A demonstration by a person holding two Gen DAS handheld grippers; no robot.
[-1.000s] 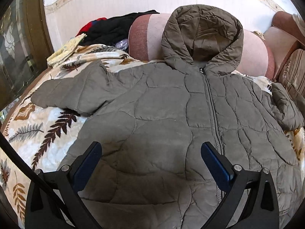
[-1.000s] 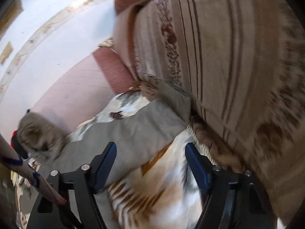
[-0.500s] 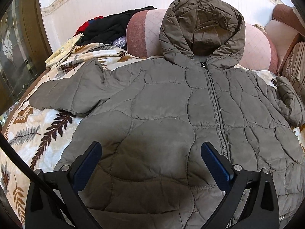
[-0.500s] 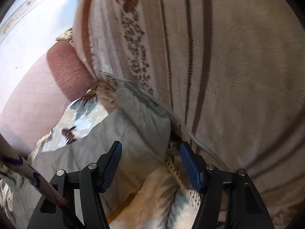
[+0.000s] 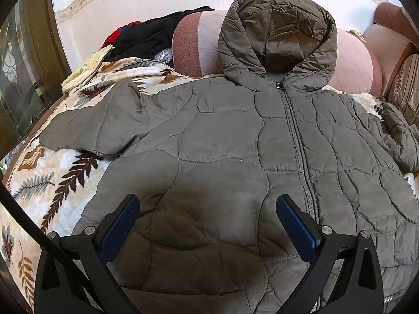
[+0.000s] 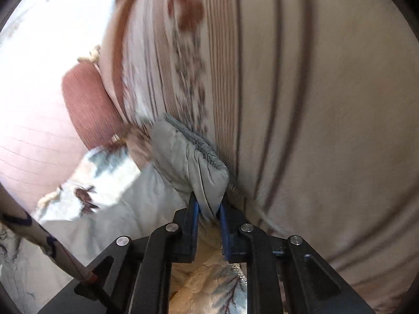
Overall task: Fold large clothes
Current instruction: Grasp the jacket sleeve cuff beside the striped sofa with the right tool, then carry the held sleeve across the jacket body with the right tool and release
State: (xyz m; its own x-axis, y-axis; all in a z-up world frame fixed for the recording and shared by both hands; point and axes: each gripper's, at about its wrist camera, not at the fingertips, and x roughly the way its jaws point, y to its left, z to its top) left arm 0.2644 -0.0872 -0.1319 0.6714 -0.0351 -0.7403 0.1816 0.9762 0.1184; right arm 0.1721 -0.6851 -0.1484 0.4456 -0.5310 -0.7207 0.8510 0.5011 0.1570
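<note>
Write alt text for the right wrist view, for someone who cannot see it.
The right hand-held gripper has just closed its blue-padded jaws on the cuff end of a grey puffer jacket sleeve. The sleeve lies against a large striped cushion that fills most of the view. A leaf-print blanket lies under the sleeve, and a pink bolster sits at the left.

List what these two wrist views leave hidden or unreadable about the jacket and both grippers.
- Jacket hem: left wrist view, cut off by the bottom edge and hidden behind the open left hand-held gripper.
- Sleeve cuff: right wrist view, its end sits inside the right hand-held gripper, whose jaws have just closed on it.
- Striped cushion: right wrist view, pattern blurred.
</note>
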